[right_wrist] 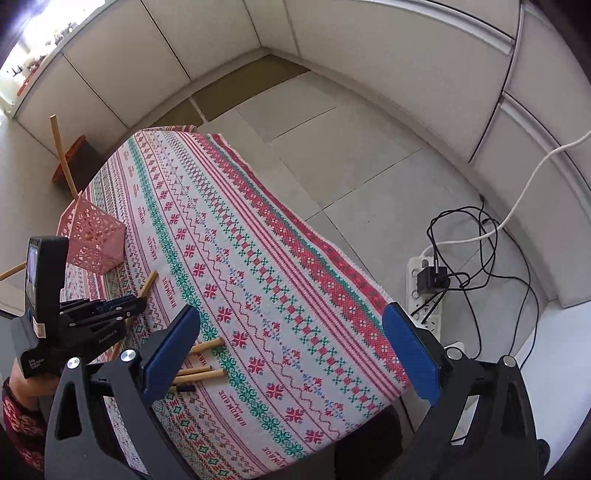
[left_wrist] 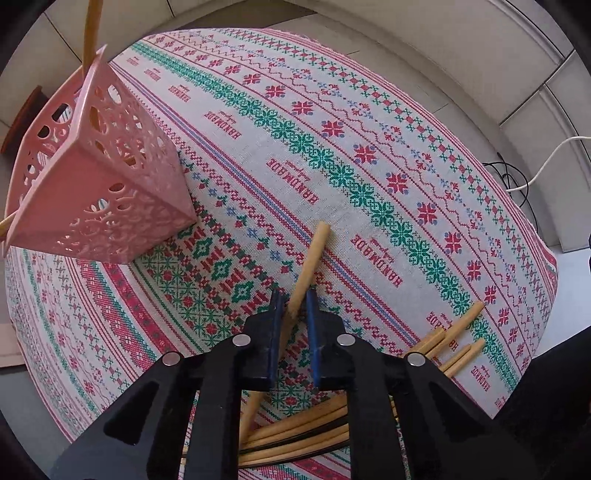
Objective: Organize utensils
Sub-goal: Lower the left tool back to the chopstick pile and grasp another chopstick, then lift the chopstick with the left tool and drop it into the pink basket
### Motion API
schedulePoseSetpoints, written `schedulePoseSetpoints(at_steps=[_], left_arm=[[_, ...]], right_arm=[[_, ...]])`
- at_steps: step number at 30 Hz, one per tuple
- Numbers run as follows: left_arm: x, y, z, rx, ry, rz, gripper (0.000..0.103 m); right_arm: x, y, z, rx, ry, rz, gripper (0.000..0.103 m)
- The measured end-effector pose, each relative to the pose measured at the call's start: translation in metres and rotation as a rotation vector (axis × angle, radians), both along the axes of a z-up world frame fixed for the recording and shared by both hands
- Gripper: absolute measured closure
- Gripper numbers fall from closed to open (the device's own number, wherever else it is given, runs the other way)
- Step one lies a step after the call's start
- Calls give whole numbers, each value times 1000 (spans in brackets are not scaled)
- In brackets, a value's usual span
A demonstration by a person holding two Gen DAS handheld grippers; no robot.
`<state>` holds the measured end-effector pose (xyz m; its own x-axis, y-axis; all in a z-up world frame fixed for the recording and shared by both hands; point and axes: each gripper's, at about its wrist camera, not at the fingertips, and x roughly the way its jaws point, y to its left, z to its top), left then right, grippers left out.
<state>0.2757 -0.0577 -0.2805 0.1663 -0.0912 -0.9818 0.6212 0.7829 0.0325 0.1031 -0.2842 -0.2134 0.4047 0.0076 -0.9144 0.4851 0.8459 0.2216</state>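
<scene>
My left gripper [left_wrist: 294,308] is shut on a bamboo chopstick [left_wrist: 314,251], its blue pads pinching the stick low over the patterned tablecloth [left_wrist: 332,166]. More chopsticks [left_wrist: 458,332] lie in a loose pile at the near right. A pink perforated holder [left_wrist: 99,177] stands at the left with two chopsticks [left_wrist: 90,33] poking out. In the right wrist view my right gripper [right_wrist: 291,354] hangs wide open above the cloth, nothing between its fingers. The left gripper [right_wrist: 122,306] appears there at the left, beside the holder [right_wrist: 94,240] and the pile [right_wrist: 201,369].
The table's far edge [right_wrist: 295,221] drops to a tiled floor. A power strip [right_wrist: 424,291] with tangled black cables and a white cord lies on the floor at the right. A person's patterned sleeve [right_wrist: 18,424] shows at the bottom left. White cabinets line the walls.
</scene>
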Motion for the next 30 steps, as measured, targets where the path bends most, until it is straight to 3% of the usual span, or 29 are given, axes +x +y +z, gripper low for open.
schedulePoseSetpoints(at_steps=[3,8,10,15,21,30], left_arm=[[-8,17,17,-14,-78,-28,97],[-33,40,72,-82,-226,-42,97],[-48,50,88,-117,-255,-38,97],[-77,69,127,-209,-329,10,97],[-97,81,152,-306,-393,37,97],[-98,94,161,-338,-410,57,97]], right_arm=[[4,11,-4,39,18,-1,7],[13,29,-15,119,63,-4,10],[18,36,-20,133,88,-1,18],[31,47,-46,269,166,-40,54],[35,55,-60,279,212,-137,76],[55,65,-72,254,299,-217,80]])
